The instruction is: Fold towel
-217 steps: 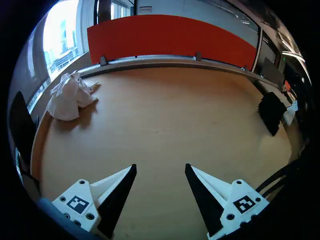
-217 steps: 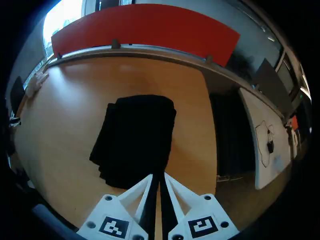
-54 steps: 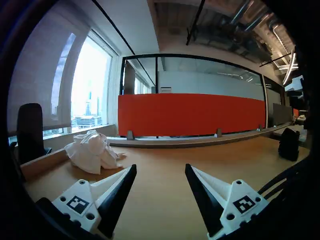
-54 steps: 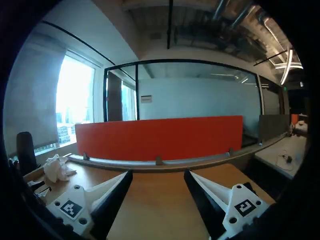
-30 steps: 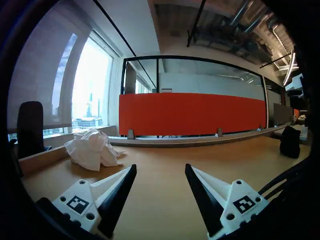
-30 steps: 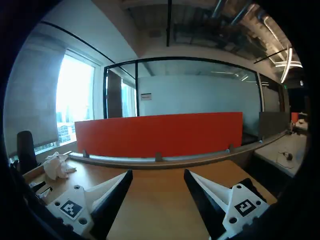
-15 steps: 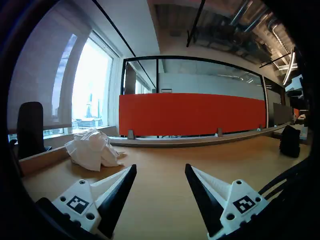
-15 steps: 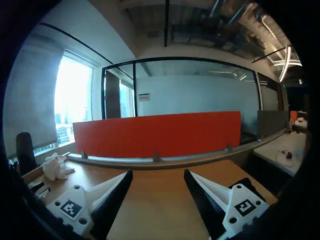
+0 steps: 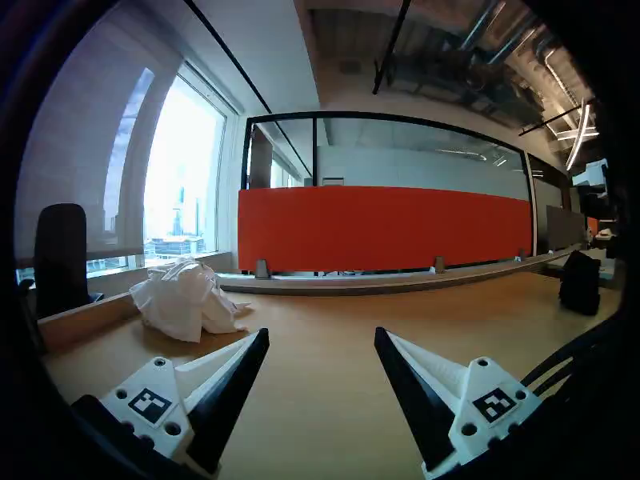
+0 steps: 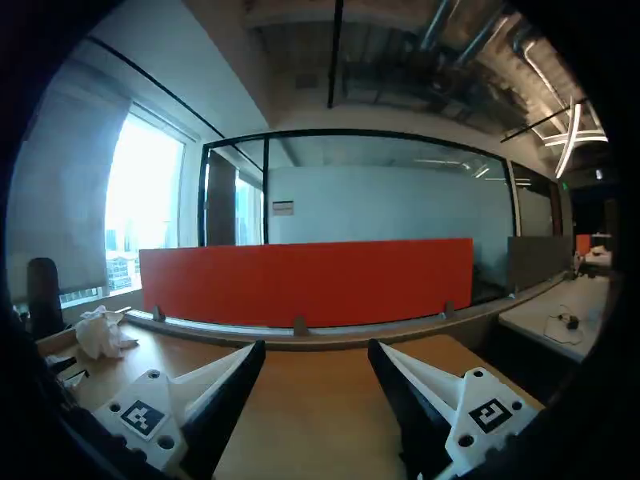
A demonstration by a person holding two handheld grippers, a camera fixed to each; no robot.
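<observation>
Left gripper (image 9: pixel 320 331): jaws set wide apart, nothing between them. It is held low and level over the wooden table (image 9: pixel 320 316), pointing along the tabletop towards the orange partition (image 9: pixel 384 228) at the far edge. No contact with any item.

Right gripper (image 10: pixel 316 344): jaws likewise spread wide and empty, also low over the table and facing the partition.

White towel (image 9: pixel 186 300): lies crumpled in an unfolded heap on the table, ahead and to the left of the left gripper, near the table's left edge and short of the partition. It is apart from both fingers. In the right gripper view the same heap (image 10: pixel 100 330) shows small at the far left of the table, well apart from that gripper.

Dark object (image 9: pixel 580 282): stands on the table at the far right of the left gripper view, well apart from the towel. It may be a stack of dark cloth; the edge of the view is too dim to confirm.

Surroundings: a black chair (image 9: pixel 60 256) stands beyond the table's left edge, before a bright window (image 9: pixel 180 192). A white desk (image 10: pixel 560 312) sits to the right of the table in the right gripper view, with small items on it too small to identify.
</observation>
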